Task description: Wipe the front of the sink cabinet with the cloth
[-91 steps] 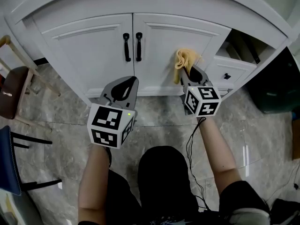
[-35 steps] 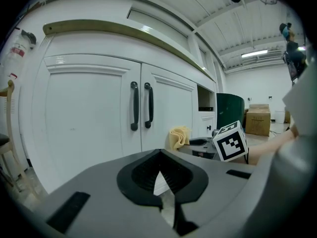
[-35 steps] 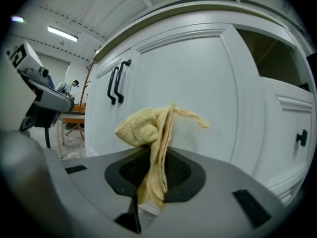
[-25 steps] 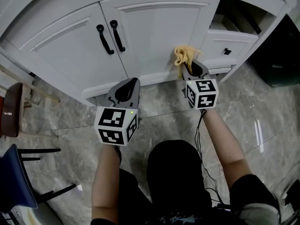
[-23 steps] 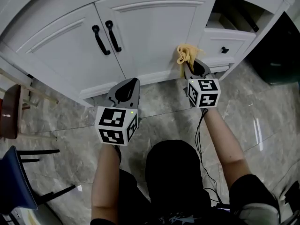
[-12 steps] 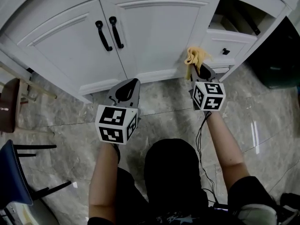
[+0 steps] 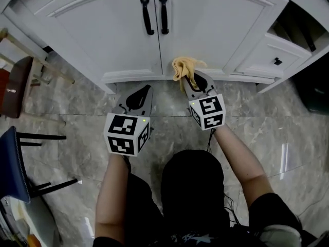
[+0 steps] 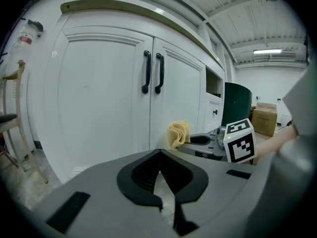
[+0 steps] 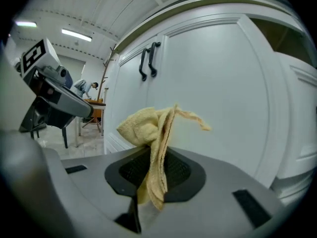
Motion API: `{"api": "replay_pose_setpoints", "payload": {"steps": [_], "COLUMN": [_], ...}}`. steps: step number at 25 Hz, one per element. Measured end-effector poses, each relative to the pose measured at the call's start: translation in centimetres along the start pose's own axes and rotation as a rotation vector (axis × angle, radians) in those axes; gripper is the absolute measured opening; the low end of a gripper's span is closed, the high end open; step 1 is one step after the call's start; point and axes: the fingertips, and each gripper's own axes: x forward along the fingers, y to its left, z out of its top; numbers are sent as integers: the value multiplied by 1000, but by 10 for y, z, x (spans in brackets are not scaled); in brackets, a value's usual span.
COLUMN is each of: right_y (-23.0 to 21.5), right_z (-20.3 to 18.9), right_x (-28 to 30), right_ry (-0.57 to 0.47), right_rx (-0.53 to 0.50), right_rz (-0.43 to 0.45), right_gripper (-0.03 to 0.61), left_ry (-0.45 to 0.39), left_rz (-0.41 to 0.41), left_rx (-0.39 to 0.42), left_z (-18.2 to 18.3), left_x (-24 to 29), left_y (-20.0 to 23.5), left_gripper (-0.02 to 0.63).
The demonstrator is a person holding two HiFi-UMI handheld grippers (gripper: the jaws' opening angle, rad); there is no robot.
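Right tool (image 7: 194,81) was clenched on the cloth (image 7: 183,67), jaws closed tight on its lower folds and the bunched top sticking out ahead of the tips. Left tool (image 7: 140,92) was closed on nothing, held back over the floor (image 7: 77,104) and clear of the woodwork.

Sink cabinet (image 7: 128,76) filled the top of the head view, white, curved front. Left door (image 7: 92,27) and right door (image 7: 211,22) met at a centre seam, both closed. Drawer (image 7: 264,60) sat further right, past the right door, with an open dark recess above it. Chair (image 7: 15,81) stood at far left, well apart from the work.

Cloth was at the bottom rail of the right door, just right of the seam and just above the base strip. It looked pressed to the panel, but contact was not certain from the right tool's own view. Two black handles (image 7: 154,13) stood upright either side of the seam, well above the cloth. Small black knob (image 7: 277,62) on the drawer.

Key relation: the cabinet front lay straight ahead of the right tool, cloth leading, and that tool was the nearer one. Most of the door face lay above the cloth, so the next stroke probably needs to run upward or sideways along the panel with the cloth kept flat on it.
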Motion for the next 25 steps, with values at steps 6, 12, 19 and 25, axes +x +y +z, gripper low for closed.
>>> {"api": "replay_pose_setpoints", "payload": {"steps": [6, 12, 19, 25], "right_y": [31, 9, -57, -124], "right_z": [-6, -20, -43, -63], "right_x": [38, 37, 2, -44], "right_ry": [-26, -16, 12, 25], "right_rx": [-15, -1, 22, 63], "right_rz": [47, 2, -121, -283], "right_gripper": [83, 83, 83, 83], "left_ry": [2, 10, 11, 10], "left_rz": [37, 23, -55, -128], "left_rx": [-10, 4, 28, 41], "left_z": [-12, -17, -11, -9], "left_x": [-2, 9, 32, 54], "left_y": [16, 7, -24, -59], "left_gripper": [17, 17, 17, 17]}}
